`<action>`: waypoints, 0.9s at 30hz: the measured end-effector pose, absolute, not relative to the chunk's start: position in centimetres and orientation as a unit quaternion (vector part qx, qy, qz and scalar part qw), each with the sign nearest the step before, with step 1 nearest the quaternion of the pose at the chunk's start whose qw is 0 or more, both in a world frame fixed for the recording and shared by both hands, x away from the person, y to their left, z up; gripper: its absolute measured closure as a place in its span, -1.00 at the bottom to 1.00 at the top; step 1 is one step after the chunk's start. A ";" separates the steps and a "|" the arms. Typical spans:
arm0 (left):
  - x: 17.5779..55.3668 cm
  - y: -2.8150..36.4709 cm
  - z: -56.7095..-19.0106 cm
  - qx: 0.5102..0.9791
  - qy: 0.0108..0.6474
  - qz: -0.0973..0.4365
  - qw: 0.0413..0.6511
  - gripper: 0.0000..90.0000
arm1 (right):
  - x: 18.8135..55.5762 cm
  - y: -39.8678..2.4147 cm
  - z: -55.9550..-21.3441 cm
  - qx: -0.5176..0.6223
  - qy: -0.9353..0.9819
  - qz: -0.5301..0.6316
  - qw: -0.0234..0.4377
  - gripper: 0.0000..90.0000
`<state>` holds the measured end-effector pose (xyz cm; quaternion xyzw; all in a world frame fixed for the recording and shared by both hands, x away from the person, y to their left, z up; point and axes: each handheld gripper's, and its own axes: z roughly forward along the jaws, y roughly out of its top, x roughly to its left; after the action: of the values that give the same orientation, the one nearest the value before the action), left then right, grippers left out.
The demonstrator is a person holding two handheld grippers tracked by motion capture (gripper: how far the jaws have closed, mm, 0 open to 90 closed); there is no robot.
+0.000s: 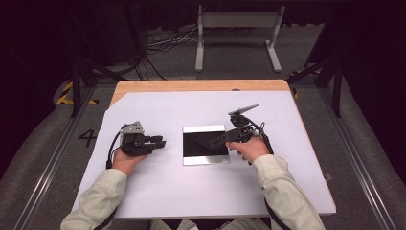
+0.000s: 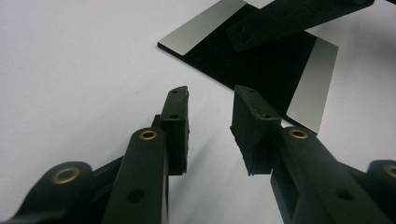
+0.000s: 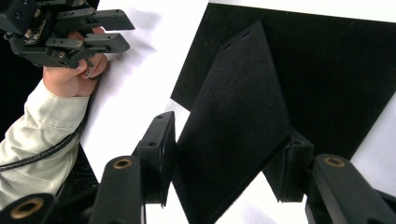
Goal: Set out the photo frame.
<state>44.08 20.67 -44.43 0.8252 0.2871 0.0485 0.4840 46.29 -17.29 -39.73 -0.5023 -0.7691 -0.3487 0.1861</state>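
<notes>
A wooden counter [image 1: 201, 85] stands on a grey floor [image 1: 364, 143], and a large white sheet [image 1: 201, 187] covers nearly all of its top. Beyond the far edge, well apart from the work, a white metal frame [image 1: 238, 21] stands on the floor with a tangle of cables [image 1: 165, 40] to its left. Nothing on the sheet lies between the two hands.

Near the middle of the sheet lies a square black pad [image 1: 205, 143] with a silvery strip along its near and far edges; in the left gripper view the same pad [image 2: 261, 65] lies flat ahead of the tool, and in the right gripper view it [image 3: 336, 70] lies under the tool.

The right tool [image 1: 229, 136] reaches in over the pad from the right. It is clenched on a smaller black plate [image 3: 233, 121], which stands tilted between its jaws with both inner faces against its edges, two small holes at its far tip. From the left gripper view that plate [image 2: 289, 21] hangs over the pad's far part, hiding some of it.

The left tool [image 1: 160, 142] rests on the sheet, just left of the pad and apart from it. Its jaws stand released, with bare sheet between them [image 2: 210, 135].
</notes>
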 end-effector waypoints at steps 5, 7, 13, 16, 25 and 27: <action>44.1 20.7 -44.4 0.825 0.287 0.049 0.484 0.48 | 46.3 -17.3 -39.6 -0.507 -0.765 -0.349 0.191 0.19; 44.1 20.7 -44.4 0.826 0.286 0.049 0.484 0.49 | 46.3 -17.3 -39.6 -0.507 -0.764 -0.350 0.192 0.20; 44.1 20.7 -44.4 0.825 0.286 0.050 0.484 0.48 | 46.2 -17.6 -39.6 -0.504 -0.763 -0.350 0.201 0.27; 44.1 20.7 -44.4 0.826 0.286 0.050 0.484 0.47 | 46.0 -17.8 -39.5 -0.498 -0.765 -0.351 0.207 0.32; 44.1 20.7 -44.4 0.825 0.286 0.052 0.484 0.47 | 45.2 -17.8 -38.7 -0.474 -0.775 -0.363 0.206 0.51; 44.1 20.7 -44.4 0.825 0.286 0.051 0.484 0.47 | 45.2 -17.8 -38.6 -0.472 -0.775 -0.366 0.206 0.53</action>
<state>44.07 20.67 -44.43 0.8254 0.2858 0.0513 0.4842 45.19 -17.81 -38.58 -0.4721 -0.7750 -0.3662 0.2058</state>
